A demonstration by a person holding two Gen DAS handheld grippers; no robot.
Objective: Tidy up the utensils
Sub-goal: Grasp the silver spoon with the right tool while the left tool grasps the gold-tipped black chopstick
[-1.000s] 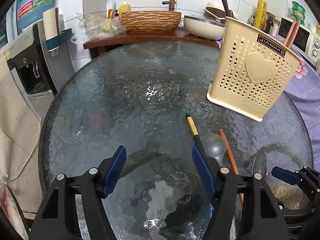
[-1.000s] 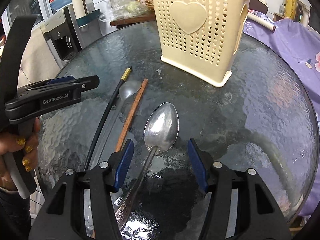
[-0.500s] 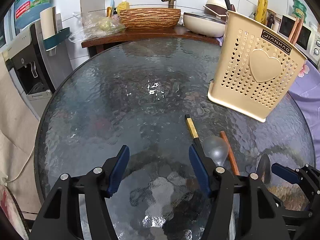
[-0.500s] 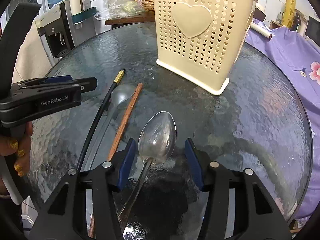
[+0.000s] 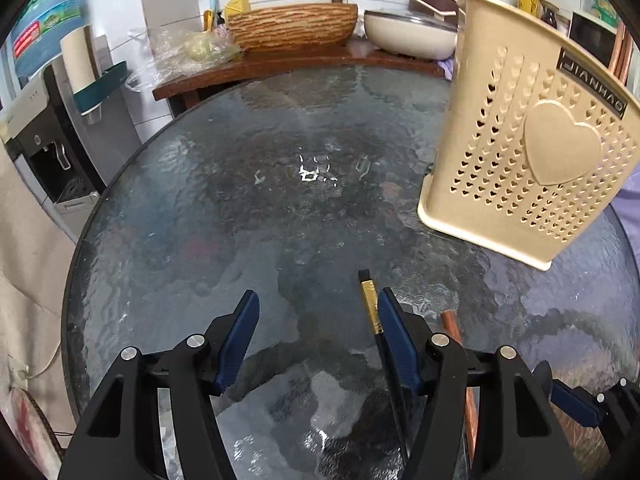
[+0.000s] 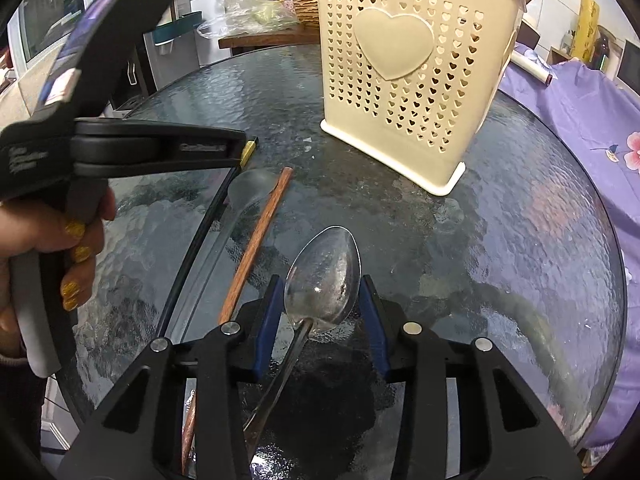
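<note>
Nearest to us, our right gripper (image 6: 322, 312) is closing around the metal spoon (image 6: 324, 276). A second ago its jaws stood well clear on either side of the spoon; now the blue pads sit just beside the edges of the bowl, the left one seemingly touching, the right still a sliver off. We would not call it a grip yet. The spoon lies flat on the glass table (image 6: 520, 240), handle running back under the gripper.

Our left gripper (image 5: 316, 328) has slid toward the black chopstick (image 5: 370, 304). Its jaws have narrowed a little and hold steady now, open and empty, with the chopstick's gold tip just inside the right-hand pad. That looks to us like lining up for the next pick.

Just beyond, between the two grippers, lie the clear spoon (image 6: 250, 192) and the wooden chopstick (image 6: 260, 240), side by side and untouched.

Farther back stands the cream holder (image 6: 404, 92), upright, already with a wooden chopstick end poking out of its top. Four utensils remain on the table, so we judge the sorting well short of done; the metal spoon should go first once the pads bite.
</note>
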